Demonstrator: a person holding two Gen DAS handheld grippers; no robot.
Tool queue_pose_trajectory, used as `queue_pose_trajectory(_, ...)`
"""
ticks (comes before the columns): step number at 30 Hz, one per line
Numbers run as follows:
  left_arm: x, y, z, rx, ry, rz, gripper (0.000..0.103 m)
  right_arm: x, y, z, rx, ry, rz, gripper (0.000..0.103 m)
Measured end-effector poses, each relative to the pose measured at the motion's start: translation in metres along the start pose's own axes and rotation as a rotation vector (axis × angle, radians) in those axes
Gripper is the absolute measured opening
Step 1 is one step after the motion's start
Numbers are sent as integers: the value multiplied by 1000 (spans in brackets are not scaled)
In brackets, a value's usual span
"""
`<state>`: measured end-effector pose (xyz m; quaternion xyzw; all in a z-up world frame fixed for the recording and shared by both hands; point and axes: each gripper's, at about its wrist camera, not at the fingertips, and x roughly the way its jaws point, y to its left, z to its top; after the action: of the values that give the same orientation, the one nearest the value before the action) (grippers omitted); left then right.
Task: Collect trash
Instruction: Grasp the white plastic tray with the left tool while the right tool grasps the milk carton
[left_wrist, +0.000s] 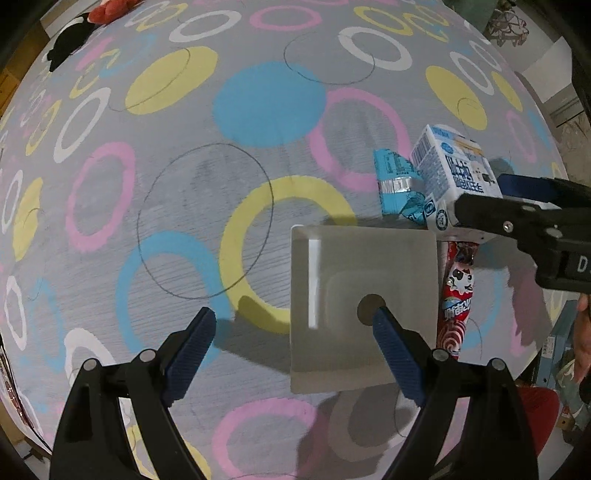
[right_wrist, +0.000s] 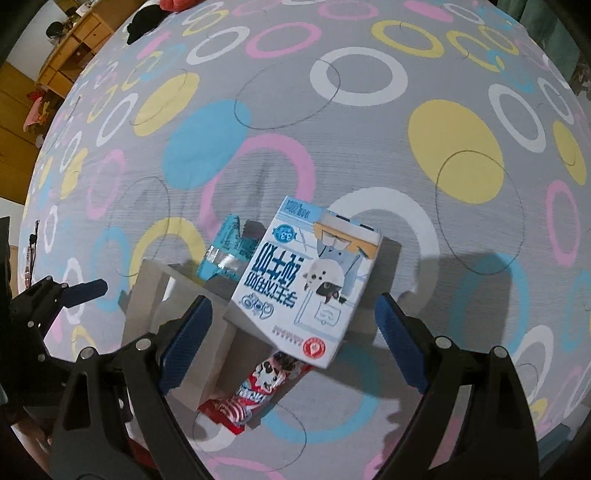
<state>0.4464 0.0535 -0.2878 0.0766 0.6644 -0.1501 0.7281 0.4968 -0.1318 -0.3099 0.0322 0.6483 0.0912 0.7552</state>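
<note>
A white and blue milk carton (right_wrist: 303, 284) lies tilted on the edge of a grey square tray (left_wrist: 343, 258), also seen in the left wrist view (left_wrist: 454, 177). A crumpled blue wrapper (right_wrist: 229, 251) lies behind it (left_wrist: 395, 181). A red snack wrapper (right_wrist: 258, 387) lies under the carton beside the tray (left_wrist: 458, 295). My right gripper (right_wrist: 291, 332) is open with its fingers either side of the carton, not touching it. My left gripper (left_wrist: 295, 332) is open above the tray's left edge; its right fingertip (left_wrist: 388, 328) is over the tray.
Everything lies on a grey cloth with coloured circles (left_wrist: 184, 184). A black item (left_wrist: 70, 40) and a red item (left_wrist: 107, 11) lie at the far left. Wooden furniture (right_wrist: 74, 44) stands beyond the cloth's far left edge.
</note>
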Motion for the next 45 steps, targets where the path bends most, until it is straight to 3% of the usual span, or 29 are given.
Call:
queue_pose_trajectory(15, 15, -3, 16, -9, 2, -21, 80, 16, 0, 5, 14, -14, 1, 87)
queue_pose_trajectory(20, 15, -4, 16, -24, -1, -52, 72, 15, -4, 4, 17, -19, 14, 84)
queue_pose_trajectory(30, 21, 23, 4, -87, 1, -152, 71, 17, -6, 2, 18, -15, 19, 81)
queue_pose_trajectory(34, 23, 26, 0, -96, 4, -161, 65, 16, -6, 2, 11, -24, 2, 78)
queue_pose_trajectory(39, 19, 31, -3, -110, 9, -217, 47, 13, -3, 0, -6, -37, -15, 76)
queue_pose_trajectory(45, 16, 36, -11, -156, -2, -252, 46, 5, -2, -4, -18, -68, -35, 73)
